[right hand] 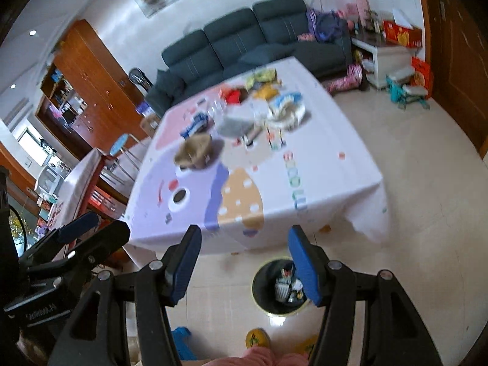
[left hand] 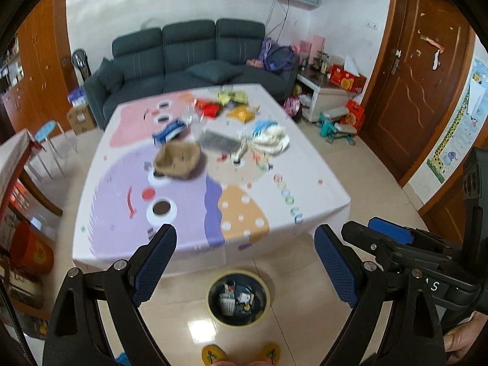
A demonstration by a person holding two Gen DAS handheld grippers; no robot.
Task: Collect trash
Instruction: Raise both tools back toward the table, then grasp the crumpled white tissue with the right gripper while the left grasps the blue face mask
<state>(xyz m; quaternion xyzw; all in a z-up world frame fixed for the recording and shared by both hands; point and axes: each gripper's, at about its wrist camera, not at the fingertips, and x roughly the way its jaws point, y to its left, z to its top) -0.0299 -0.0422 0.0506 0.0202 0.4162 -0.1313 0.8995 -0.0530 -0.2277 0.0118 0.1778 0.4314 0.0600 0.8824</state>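
Table (left hand: 274, 213) (cartoon cloth): wrappers (left hand: 241, 113), basket (left hand: 177, 160).

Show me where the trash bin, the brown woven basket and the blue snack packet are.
trash bin (left hand: 264, 286), left wrist view, on its yellow rim at the right side.
brown woven basket (left hand: 177, 160), left wrist view, on its middle.
blue snack packet (left hand: 170, 129), left wrist view, on the wrapper's middle.

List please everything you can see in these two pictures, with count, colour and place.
table: one, pastel cartoon cloth, room centre
trash pile: several blurred wrappers and bags, mixed colours, table's far half
brown crumpled bag: one, mid-table
trash bin: one, black with yellow rim, on the floor before the table, holding trash
sofa: one, dark grey, behind the table
door: one, brown, at the picture's right
left gripper: open, empty
right gripper: open, empty
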